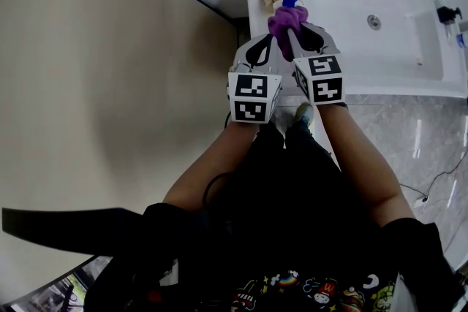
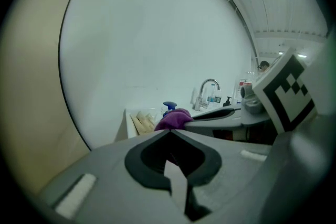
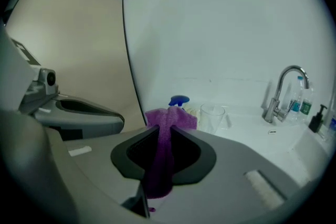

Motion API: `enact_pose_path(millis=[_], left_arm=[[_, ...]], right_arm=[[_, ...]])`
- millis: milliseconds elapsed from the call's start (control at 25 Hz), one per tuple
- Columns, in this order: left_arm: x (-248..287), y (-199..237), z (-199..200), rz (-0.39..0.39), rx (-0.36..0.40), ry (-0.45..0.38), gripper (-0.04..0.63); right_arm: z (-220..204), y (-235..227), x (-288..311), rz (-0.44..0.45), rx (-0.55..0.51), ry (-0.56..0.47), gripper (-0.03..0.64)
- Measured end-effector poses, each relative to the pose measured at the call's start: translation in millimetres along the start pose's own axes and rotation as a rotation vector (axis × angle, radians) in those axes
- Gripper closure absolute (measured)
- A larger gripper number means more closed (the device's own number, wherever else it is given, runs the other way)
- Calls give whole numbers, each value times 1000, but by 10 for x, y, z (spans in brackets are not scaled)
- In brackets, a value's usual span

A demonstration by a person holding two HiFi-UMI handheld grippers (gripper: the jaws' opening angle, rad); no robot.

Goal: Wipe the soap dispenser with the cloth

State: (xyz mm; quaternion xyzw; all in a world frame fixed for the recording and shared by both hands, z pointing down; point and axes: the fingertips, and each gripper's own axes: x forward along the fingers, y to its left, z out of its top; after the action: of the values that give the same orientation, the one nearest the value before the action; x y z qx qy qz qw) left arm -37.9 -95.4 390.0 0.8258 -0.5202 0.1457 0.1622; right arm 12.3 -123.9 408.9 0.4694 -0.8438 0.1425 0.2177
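Pinches purple cloth (image 3: pixel 170 117) in right claw (image 3: pixel 164 129); holds left claw (image 2: pixel 170 132) pressed together, empty. Faces upright soap dispenser (image 3: pixel 179 100) straight ahead, just beyond the cloth, nearer right claw.

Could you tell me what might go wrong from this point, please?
The purple cloth bunched beyond the right gripper could snag the blue pump of the soap dispenser and tip it; the left gripper, shut and empty, is not steadying it. A glass stands close beside it and might get knocked.
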Motion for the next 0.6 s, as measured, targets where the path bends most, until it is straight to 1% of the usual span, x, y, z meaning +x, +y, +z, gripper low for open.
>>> enact_pose_path(millis=[120,200,600], left_arm=[[1,30,18,3,-3,-1,595],[0,54,15,7,-5,-1,595],[-24,93,-44,28,5,20,595]], right_arm=[[127,15,-37,1,-6,-28,531],[114,16,-9,4,-9,-26,531],[-383,-31,205,16,6,75,531]])
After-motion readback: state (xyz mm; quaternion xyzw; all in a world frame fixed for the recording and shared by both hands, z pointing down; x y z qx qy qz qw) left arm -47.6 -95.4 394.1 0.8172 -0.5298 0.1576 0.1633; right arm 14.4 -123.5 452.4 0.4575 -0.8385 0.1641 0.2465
